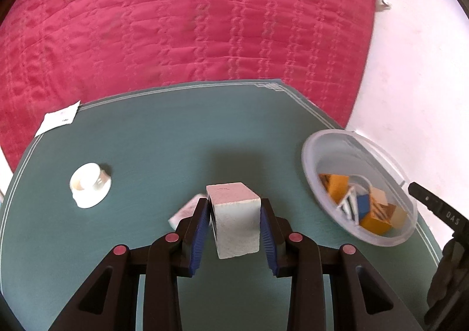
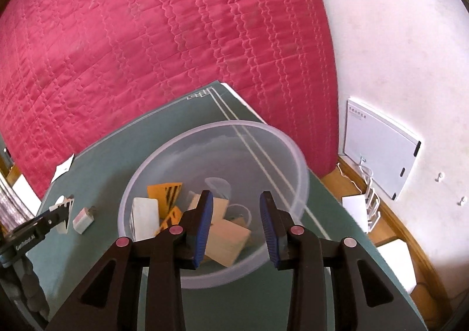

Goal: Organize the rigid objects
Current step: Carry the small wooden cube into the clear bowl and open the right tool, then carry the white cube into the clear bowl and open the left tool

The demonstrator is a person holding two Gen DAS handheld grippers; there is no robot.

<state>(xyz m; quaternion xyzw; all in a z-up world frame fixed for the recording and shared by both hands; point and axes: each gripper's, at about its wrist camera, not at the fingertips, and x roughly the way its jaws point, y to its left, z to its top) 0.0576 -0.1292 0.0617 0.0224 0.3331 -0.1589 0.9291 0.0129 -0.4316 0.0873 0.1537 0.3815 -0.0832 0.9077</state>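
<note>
A white cube (image 1: 234,222) sits clamped between the blue pads of my left gripper (image 1: 234,202), held a little above the green mat (image 1: 146,140). To the right stands a clear plastic bowl (image 1: 310,172) with several orange, blue and wooden blocks in it. In the right wrist view my right gripper (image 2: 236,194) hovers over that bowl (image 2: 302,172). Its jaws stand slightly apart with nothing between them. A wooden block (image 2: 228,240) lies in the bowl below them. At the left edge the left gripper's finger (image 2: 44,222) shows with the cube (image 2: 64,213).
A round white cap (image 1: 89,184) lies on the mat's left side, and a small flat packet (image 1: 184,211) lies just under my left fingers. A paper slip (image 1: 58,118) rests at the mat's far left edge. Red quilt (image 1: 176,23) surrounds the mat; a white box (image 2: 378,149) leans by the wall.
</note>
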